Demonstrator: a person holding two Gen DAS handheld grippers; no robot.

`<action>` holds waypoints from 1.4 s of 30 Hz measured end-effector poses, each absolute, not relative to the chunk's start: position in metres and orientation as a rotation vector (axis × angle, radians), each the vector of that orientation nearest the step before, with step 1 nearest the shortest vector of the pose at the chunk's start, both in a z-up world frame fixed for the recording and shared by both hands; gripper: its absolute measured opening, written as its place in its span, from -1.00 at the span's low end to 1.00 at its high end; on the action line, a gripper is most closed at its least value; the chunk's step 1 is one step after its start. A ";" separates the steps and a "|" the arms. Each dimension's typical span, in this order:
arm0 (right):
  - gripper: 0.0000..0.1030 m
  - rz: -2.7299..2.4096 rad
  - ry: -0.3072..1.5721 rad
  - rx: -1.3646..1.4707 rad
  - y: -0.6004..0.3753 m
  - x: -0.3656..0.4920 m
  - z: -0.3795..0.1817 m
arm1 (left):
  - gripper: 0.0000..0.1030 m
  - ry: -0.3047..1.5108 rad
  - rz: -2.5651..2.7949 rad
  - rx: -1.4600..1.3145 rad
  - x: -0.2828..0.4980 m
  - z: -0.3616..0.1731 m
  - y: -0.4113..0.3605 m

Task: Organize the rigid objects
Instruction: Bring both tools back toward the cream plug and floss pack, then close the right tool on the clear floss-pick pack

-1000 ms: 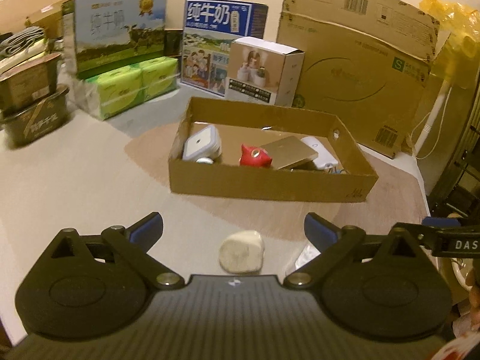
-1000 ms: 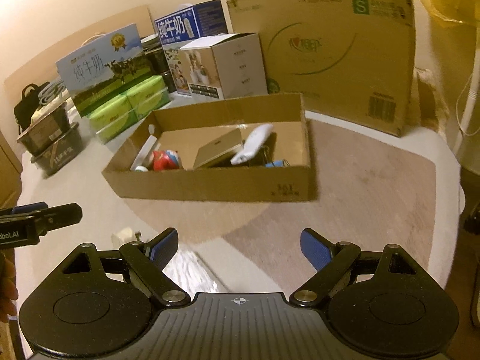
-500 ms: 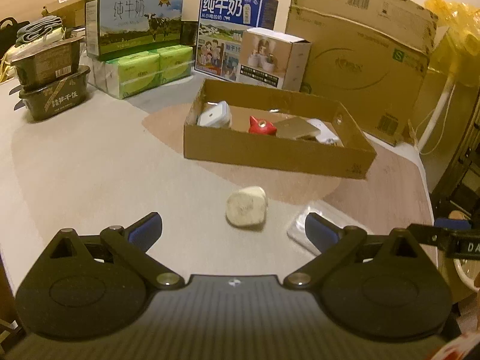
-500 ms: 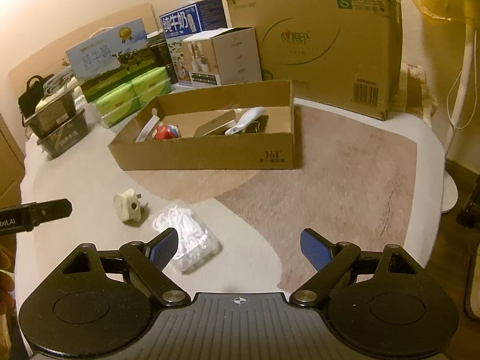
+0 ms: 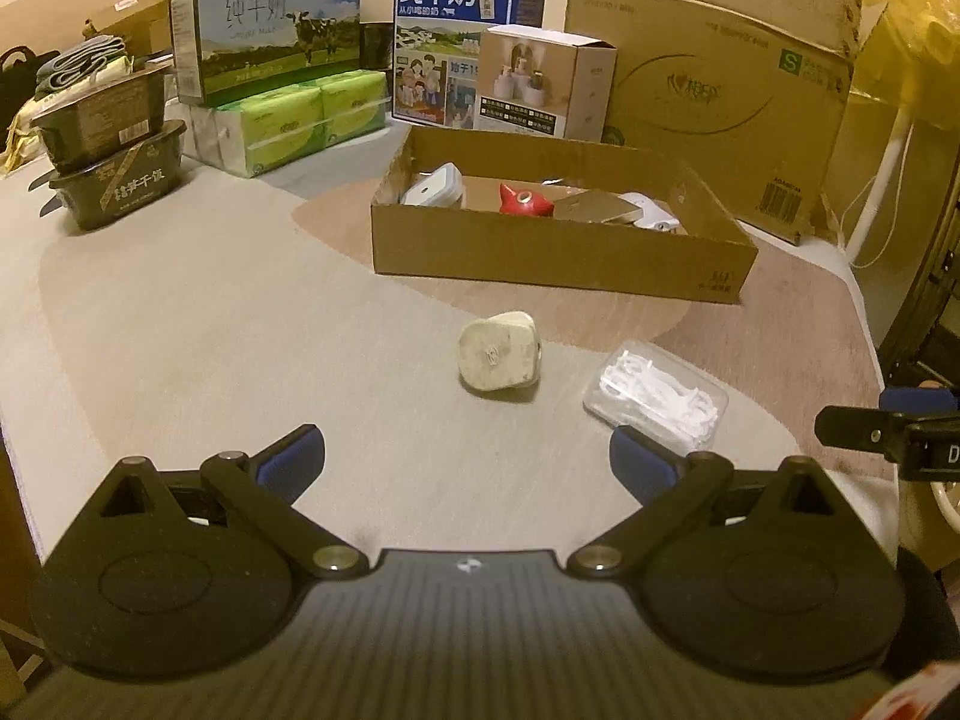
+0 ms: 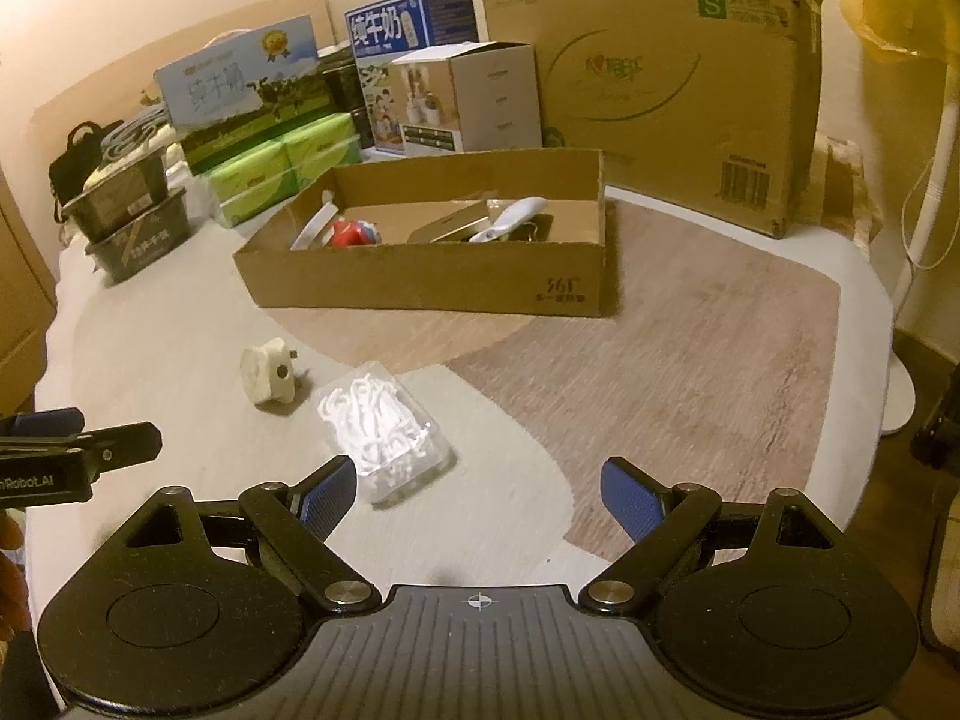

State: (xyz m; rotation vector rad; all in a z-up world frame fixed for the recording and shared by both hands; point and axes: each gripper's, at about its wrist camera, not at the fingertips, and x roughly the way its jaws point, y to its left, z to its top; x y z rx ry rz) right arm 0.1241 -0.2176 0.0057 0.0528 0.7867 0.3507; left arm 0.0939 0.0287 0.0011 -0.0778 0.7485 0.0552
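Two loose items are left outside the cardboard tray (image 5: 558,258): a white plug adapter (image 5: 498,357) just in front of it, and a clear floss-pick box (image 6: 384,432) beside the adapter. Both are judged light and stiff; the plastic box is probably slippery and best taken across its long sides. Left gripper (image 5: 465,459) and right gripper (image 6: 477,498) are held wide apart, empty.

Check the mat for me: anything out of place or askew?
Two items lie loose on the mat short of the cardboard tray: a white plug adapter tipped on its side, and a clear case of floss picks beside it, set askew.
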 end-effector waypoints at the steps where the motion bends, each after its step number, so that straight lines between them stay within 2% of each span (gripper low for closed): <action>1: 0.71 0.355 0.786 0.048 -0.217 0.124 0.005 | 0.95 0.748 0.053 -0.073 0.094 0.001 0.028; 36: 0.69 0.643 0.813 -0.220 -0.150 0.188 -0.056 | 0.93 0.808 -0.018 -0.041 0.148 -0.039 0.046; 38: 0.63 0.648 0.820 -0.225 -0.147 0.194 -0.059 | 0.93 0.810 -0.018 -0.051 0.151 -0.042 0.047; 40: 0.41 0.653 0.831 -0.235 -0.144 0.200 -0.061 | 0.92 0.814 -0.017 -0.052 0.153 -0.044 0.047; 42: 0.31 0.666 0.837 -0.249 -0.140 0.204 -0.063 | 0.92 0.818 -0.019 -0.051 0.155 -0.046 0.047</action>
